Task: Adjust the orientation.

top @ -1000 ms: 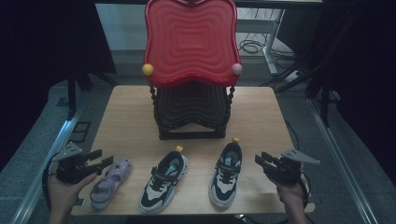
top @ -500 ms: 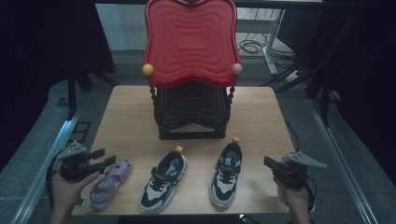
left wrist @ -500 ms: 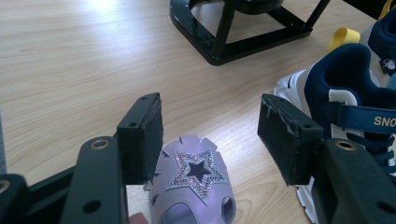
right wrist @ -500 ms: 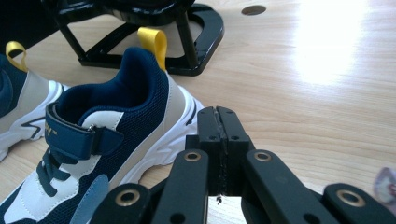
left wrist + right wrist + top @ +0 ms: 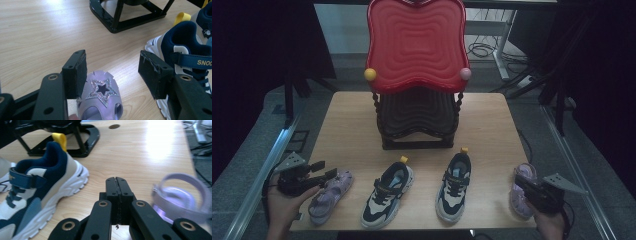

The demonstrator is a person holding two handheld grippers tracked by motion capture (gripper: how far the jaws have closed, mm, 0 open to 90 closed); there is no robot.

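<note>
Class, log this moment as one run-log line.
left gripper: open over purple sandal | right gripper: shut, empty, beside second purple sandal

Wooden table (image 5: 352, 125), rack (image 5: 418, 125), sneakers (image 5: 387, 194), sandals (image 5: 329, 196)

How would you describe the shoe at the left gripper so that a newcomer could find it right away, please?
Start at the black stand under the red tray and come down to the row of shoes at the table's near edge. The leftmost is a lilac sandal between the open jaws of the left gripper. Unlike the navy-and-white sneakers beside it, it carries a glittery star.
</note>
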